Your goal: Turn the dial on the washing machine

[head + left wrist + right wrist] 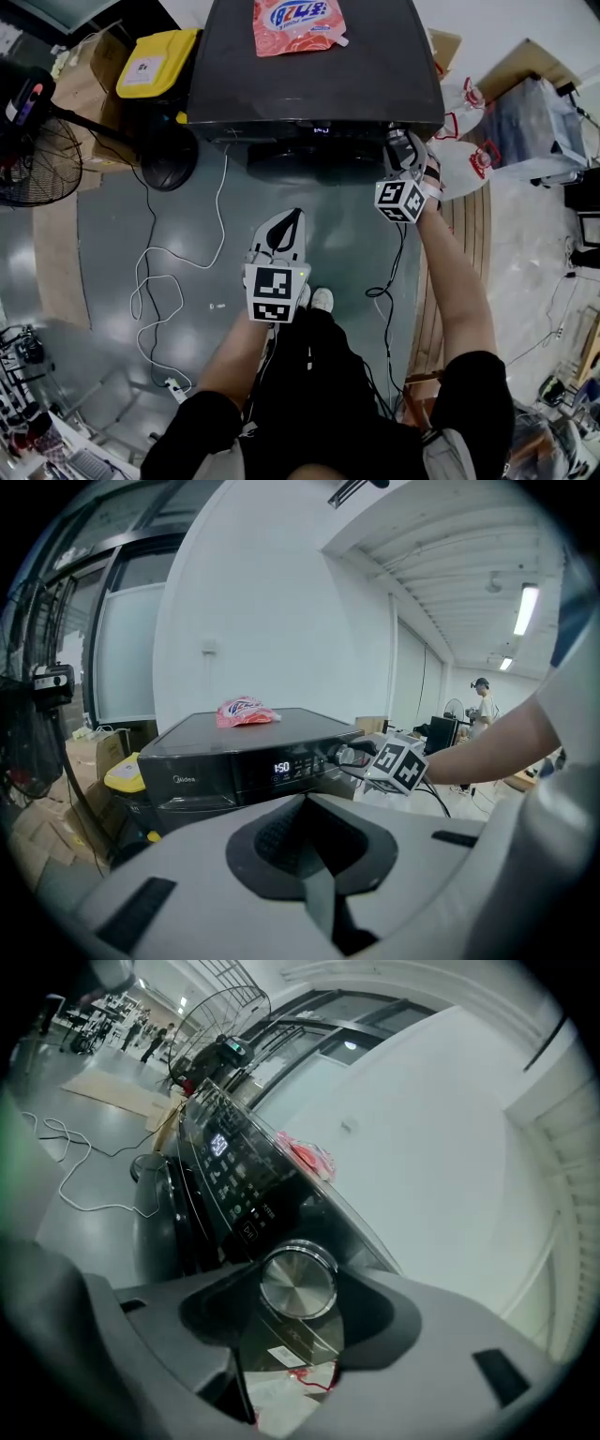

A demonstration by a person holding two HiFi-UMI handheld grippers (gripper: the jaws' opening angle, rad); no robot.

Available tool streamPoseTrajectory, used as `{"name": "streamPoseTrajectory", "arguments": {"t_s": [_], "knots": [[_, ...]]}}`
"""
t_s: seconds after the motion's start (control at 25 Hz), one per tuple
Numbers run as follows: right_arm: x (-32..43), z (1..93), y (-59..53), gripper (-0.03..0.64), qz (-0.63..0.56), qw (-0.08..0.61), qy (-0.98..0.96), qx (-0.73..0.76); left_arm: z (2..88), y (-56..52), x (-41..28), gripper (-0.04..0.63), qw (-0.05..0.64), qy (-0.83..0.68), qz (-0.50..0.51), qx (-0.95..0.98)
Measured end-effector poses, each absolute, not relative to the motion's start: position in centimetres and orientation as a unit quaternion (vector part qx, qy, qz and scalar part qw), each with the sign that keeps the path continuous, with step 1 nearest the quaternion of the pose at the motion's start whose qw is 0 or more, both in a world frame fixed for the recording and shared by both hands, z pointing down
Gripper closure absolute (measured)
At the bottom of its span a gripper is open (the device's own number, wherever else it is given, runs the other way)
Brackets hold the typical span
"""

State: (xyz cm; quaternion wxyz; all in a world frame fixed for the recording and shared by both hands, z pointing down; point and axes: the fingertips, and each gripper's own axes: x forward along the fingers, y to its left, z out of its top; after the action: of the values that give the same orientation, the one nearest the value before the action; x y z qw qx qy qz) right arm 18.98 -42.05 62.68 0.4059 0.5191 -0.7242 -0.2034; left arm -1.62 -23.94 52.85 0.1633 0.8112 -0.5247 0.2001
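The black washing machine (314,66) stands ahead of me with a lit display (281,767) on its front panel. Its silver dial (298,1283) sits at the panel's right end. My right gripper (403,142) reaches in to that end, and in the right gripper view its jaws close against both sides of the dial. From the left gripper view the same gripper (361,755) with its marker cube (398,766) is at the dial (349,755). My left gripper (281,234) hangs back over the floor, shut and empty, pointing at the machine.
A red and white detergent pouch (298,23) lies on the machine's lid. A yellow bin (155,61) and a standing fan (33,155) are to the left. A white cable (155,281) loops over the floor. Bags (469,141) and a wooden board (450,244) lie on the right.
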Motion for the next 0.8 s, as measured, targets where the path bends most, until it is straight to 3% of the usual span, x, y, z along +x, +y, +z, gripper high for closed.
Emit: {"name": "streamPoseTrajectory", "arguments": {"t_s": [0.4,0.8], "knots": [[19.0,62.6,-42.1,0.356,-0.182,0.392,-0.724,0.537,52.6,-23.8,-2.3,0.586,0.162,-0.526,0.199,0.811],[19.4,62.1,-42.4,0.356,-0.043,0.310,-0.759,0.572,52.5,-23.6,-2.9,0.586,0.163,-0.528,0.198,0.810]]}}
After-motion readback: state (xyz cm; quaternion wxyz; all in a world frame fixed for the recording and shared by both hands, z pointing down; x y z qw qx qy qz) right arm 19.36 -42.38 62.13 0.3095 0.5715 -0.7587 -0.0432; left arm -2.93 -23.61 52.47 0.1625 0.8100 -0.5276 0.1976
